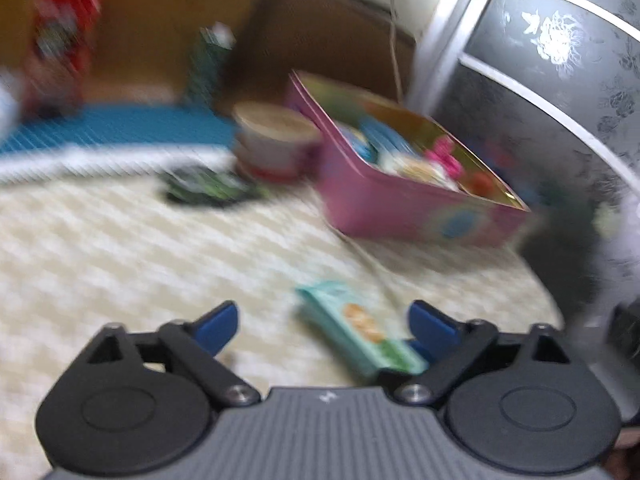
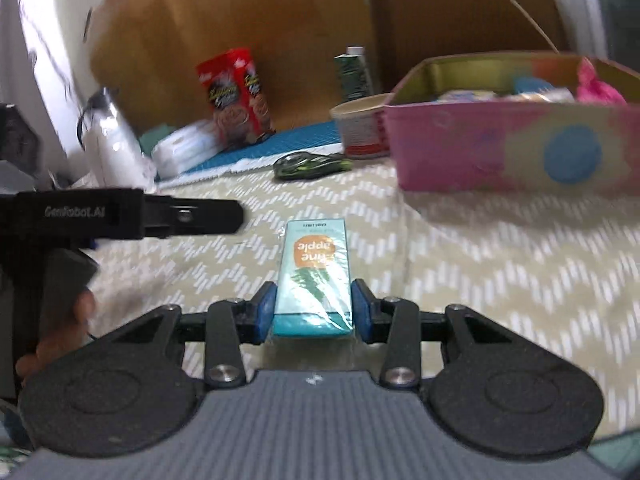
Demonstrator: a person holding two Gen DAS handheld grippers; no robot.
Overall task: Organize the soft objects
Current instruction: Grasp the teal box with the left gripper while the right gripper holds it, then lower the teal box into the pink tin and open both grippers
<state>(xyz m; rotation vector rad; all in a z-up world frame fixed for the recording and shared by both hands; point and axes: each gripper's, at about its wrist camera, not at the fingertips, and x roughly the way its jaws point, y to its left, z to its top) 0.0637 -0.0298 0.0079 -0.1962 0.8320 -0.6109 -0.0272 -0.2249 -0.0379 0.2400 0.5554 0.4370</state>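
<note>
Transfer step. Right gripper (image 2: 313, 307) jaws clamped on tissue pack (image 2: 313, 276), held above bed (image 2: 500, 264). Left gripper (image 1: 324, 330) jaws apart, empty. Next: carry pack into pink box (image 2: 512, 152).

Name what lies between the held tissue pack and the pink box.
In the right wrist view, only bare patterned cloth lies between the tissue pack and pink box.

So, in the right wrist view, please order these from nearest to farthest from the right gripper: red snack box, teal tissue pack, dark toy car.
1. Teal tissue pack: clamped in the right gripper.
2. Dark toy car: ahead, mid-cloth, left of the pink box.
3. Red snack box: back left, against the cardboard.
</note>
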